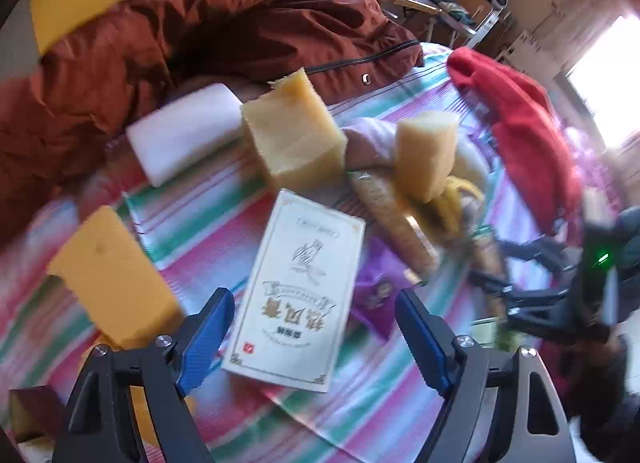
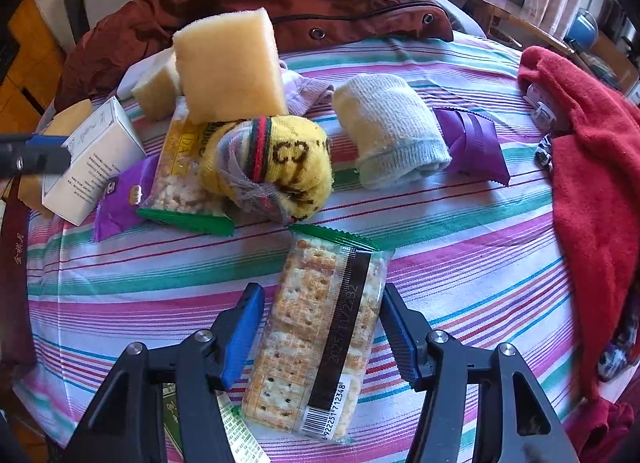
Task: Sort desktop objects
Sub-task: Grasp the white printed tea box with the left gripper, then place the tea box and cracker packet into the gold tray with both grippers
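**Both grippers spread over packaged items on the striped cloth**

The left gripper (image 1: 314, 337) is seen with its blue pads spread wide on either side of a white carton (image 1: 298, 289) printed with Chinese characters; no contact with the carton is seen. The carton lies flat on the striped tablecloth (image 1: 400, 395), just in front of a large yellow sponge block (image 1: 294, 135), with a white foam block (image 1: 186, 131) to the left of that sponge.

The right gripper (image 2: 322, 333) is likewise held open, its fingers flanking a clear cracker packet (image 2: 316, 335) without a visible grip. Beyond the packet, a yellow rolled sock (image 2: 276, 167), a pale rolled towel (image 2: 390, 131) and a purple wrapper (image 2: 472, 145) are seen on the cloth. A red garment (image 2: 592, 159) is draped at the right edge.
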